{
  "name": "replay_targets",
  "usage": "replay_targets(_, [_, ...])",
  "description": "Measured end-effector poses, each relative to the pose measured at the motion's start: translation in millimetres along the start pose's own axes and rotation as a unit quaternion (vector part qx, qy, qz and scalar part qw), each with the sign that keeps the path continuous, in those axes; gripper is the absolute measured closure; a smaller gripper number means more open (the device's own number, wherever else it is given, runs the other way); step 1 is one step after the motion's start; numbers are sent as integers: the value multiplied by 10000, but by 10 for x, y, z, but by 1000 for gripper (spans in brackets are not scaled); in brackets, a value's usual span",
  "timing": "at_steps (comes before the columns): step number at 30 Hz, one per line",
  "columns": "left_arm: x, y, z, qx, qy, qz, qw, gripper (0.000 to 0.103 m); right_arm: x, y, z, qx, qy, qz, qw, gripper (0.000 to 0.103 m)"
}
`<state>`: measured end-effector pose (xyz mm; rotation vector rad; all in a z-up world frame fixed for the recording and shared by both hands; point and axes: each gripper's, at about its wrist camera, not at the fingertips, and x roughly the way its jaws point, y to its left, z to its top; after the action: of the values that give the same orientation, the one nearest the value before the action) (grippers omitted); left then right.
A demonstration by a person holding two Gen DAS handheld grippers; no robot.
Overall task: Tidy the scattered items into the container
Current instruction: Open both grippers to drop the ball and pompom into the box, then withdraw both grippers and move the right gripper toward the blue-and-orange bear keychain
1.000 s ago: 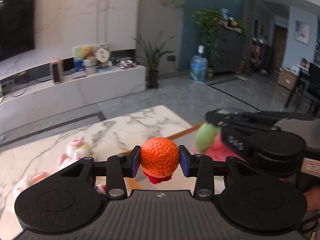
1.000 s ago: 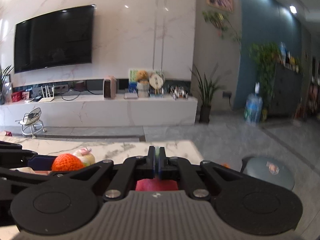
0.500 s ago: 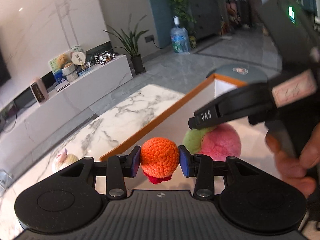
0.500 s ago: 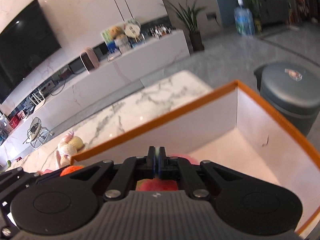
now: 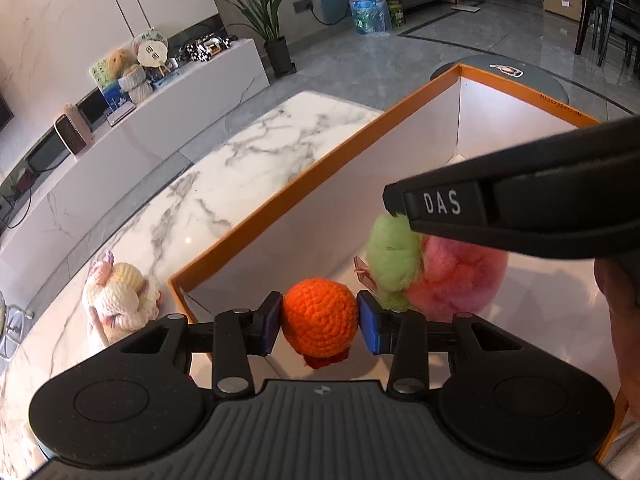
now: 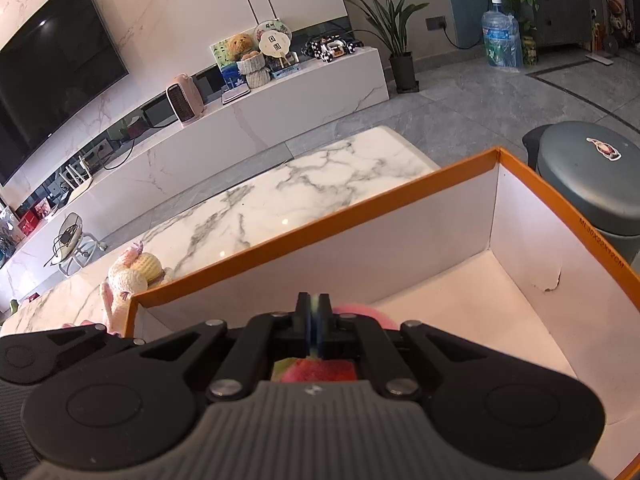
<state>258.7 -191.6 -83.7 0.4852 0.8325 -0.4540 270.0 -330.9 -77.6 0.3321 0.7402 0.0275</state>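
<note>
An orange crochet ball (image 5: pixel 320 322) with a dark red bit beneath sits between the blue pads of my left gripper (image 5: pixel 320 320). Those jaws are opening, though both pads still touch the ball. It hangs inside the near-left corner of the orange-rimmed white box (image 5: pixel 280 196). My right gripper (image 6: pixel 314 312) is shut on a thin green part of a pink and green plush toy (image 6: pixel 316 370), which dangles low inside the same box (image 6: pixel 320 232). In the left wrist view that plush (image 5: pixel 460 276) hangs under the right gripper (image 5: pixel 400 200).
A cream crochet toy (image 5: pixel 120 296) lies on the marble table (image 5: pixel 248 160) just outside the box's left corner, also visible as the cream toy (image 6: pixel 136 272). A grey round stool (image 6: pixel 588 184) stands beyond the box. A hand (image 5: pixel 616 300) is at the right edge.
Both grippers have tipped downward and sunk over the box with their toys, which now hang inside its walls. The left pads look slightly looser on the orange ball.
</note>
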Motion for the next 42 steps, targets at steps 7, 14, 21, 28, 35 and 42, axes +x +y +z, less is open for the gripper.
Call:
replay_targets(7, [-29, 23, -37, -179, -89, -63, 9998, 35, -19, -48, -3, 87, -5, 107, 9999, 100])
replay_targets(14, [-140, 46, -51, -345, -290, -17, 9990, 29, -36, -48, -8, 99, -4, 108, 9999, 95])
replay_targets(21, [-329, 83, -46, -581, -507, 133, 9969, 28, -119, -83, -14, 255, -262, 27, 9993, 62])
replay_targets(28, [-681, 201, -125, -955, -710, 340, 9923, 28, -353, -30, -89, 225, -943, -531, 9939, 61])
replay_targets(35, [-1109, 399, -365, -1365, -906, 644, 9844, 28, -687, 178, -297, -216, -1607, -1121, 9804, 61])
replay_targets(42, [-1415, 584, -652, -1728, -1009, 806, 9765, 28, -1105, 434, -536, -534, -2185, -1531, 9623, 61])
